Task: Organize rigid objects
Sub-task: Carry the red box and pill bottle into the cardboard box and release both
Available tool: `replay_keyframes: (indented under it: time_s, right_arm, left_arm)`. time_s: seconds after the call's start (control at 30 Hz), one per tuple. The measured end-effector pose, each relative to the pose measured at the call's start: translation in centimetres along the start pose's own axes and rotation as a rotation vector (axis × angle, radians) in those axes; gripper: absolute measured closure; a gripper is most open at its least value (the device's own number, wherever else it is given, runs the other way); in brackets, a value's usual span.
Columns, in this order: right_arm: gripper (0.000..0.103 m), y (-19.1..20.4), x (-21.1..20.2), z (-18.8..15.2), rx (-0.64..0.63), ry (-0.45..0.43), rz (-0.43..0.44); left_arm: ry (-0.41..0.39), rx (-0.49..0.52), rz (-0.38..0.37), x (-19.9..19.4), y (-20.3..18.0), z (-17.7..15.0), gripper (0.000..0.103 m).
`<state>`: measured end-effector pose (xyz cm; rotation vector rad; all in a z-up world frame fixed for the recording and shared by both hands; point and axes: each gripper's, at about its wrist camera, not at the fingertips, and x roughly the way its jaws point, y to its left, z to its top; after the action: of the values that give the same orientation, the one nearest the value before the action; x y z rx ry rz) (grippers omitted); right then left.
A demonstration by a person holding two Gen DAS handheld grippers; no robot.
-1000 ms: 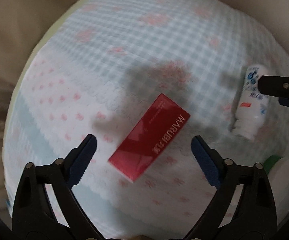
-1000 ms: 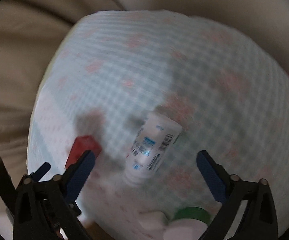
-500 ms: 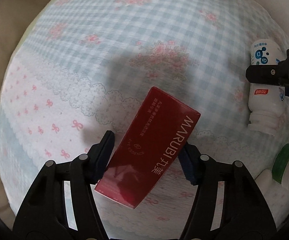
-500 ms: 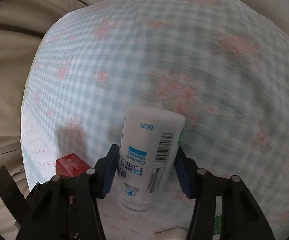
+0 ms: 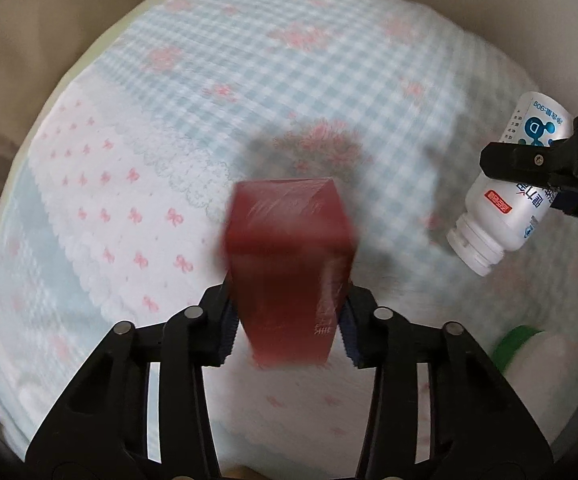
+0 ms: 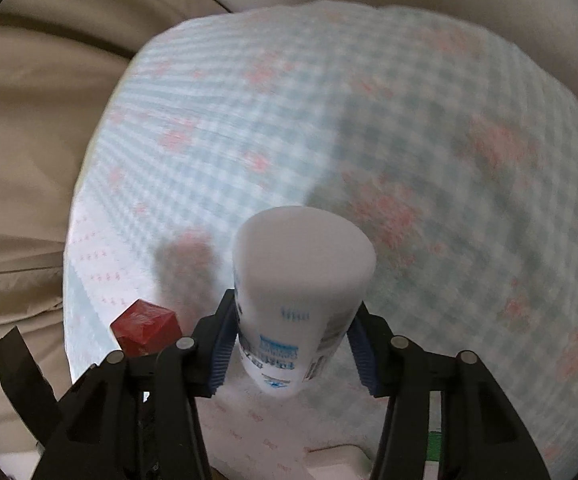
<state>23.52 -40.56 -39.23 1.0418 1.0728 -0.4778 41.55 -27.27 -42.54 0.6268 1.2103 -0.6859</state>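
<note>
So far both pickups look done: the left gripper (image 5: 287,324) has its jaws closed against the sides of the red box (image 5: 289,264), held clear above the gingham cloth (image 5: 249,80), and the right gripper (image 6: 291,354) is clamped on the white bottle (image 6: 301,276), cap end toward the camera, also off the cloth. Placing is what seems left; neither item is set down yet, and a green-and-white item (image 5: 529,344) at the cloth's near edge lies untouched
</note>
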Motion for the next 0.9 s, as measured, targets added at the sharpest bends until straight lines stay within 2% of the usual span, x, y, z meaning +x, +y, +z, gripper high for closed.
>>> replay_keyframes:
  time_s: [0.23, 0.5, 0.67, 0.9]
  right_arm:
    - [0.056, 0.9, -4.9, -0.2, -0.06, -0.024, 0.05]
    - [0.056, 3.2, -13.1, -2.3, -0.216, -0.055, 0.131]
    - [0.056, 6.0, -18.5, -4.3, -0.375, -0.069, 0.182]
    - [0.056, 10.4, -23.8, -9.1, -0.612, -0.011, 0.286]
  left_arm:
    - [-0.061, -0.124, -0.022, -5.5, -1.1, -2.2, 0.066]
    - [-0.206, -0.326, -0.026, -16.8, -1.7, -5.8, 0.066]
    - [-0.31, -0.46, -0.003, -24.9, -1.5, -10.1, 0.066]
    - [-0.357, -0.599, 0.08, -32.1, 0.1, -18.2, 0.066]
